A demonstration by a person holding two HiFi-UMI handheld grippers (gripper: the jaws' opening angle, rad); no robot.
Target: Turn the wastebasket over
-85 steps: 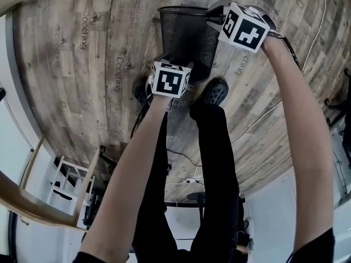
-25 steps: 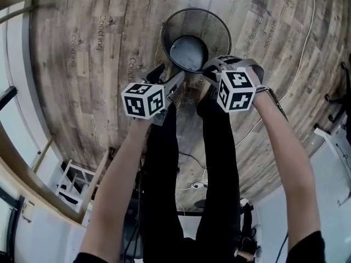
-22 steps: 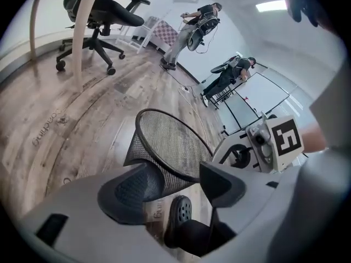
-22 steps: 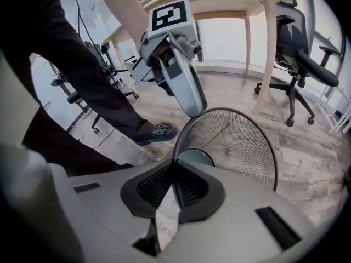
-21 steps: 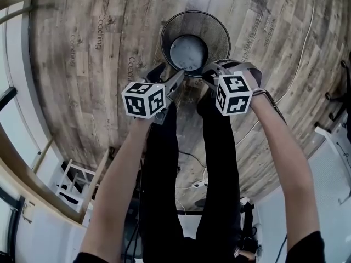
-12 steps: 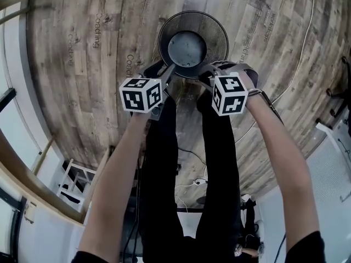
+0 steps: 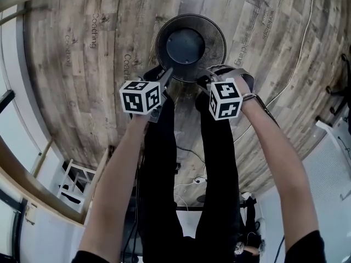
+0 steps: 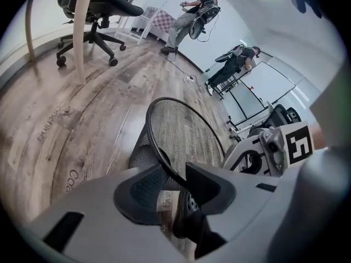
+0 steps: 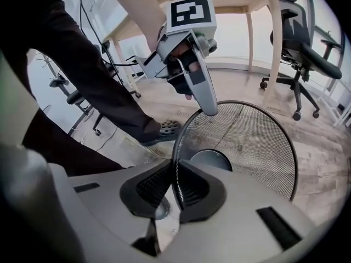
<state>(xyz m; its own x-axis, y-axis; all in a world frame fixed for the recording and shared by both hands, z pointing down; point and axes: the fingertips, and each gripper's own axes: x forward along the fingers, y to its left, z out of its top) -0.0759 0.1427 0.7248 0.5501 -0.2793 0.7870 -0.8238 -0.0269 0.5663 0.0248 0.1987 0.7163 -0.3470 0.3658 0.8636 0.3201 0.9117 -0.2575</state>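
The black mesh wastebasket (image 7: 215, 32) stands on the wood floor with its mouth up, its round bottom showing inside. My right gripper (image 7: 205, 75) is at its near rim on the right, shut on the rim wire (image 9: 174, 171). My left gripper (image 7: 167, 73) is at the near rim on the left. Its jaws have just been closing, and the rim and mesh wall (image 8: 186, 136) pass between them. The rim lies against the right pad (image 8: 205, 182), with a gap still showing on the other side. Each gripper shows in the other's view: the right gripper (image 8: 258, 155) and the left gripper (image 9: 200, 92).
The person's legs and shoes (image 7: 211, 84) are just behind the basket. A thin cable (image 7: 290, 75) curves over the floor at the right. Black office chairs (image 8: 101, 4) (image 9: 307, 48) and wooden desk legs (image 9: 274, 43) stand around. Two people (image 8: 189, 10) are far off.
The basket, earlier held on its side, now stands mouth up. Over the last second both grippers sank toward its near rim, and the left jaws narrowed round the rim.
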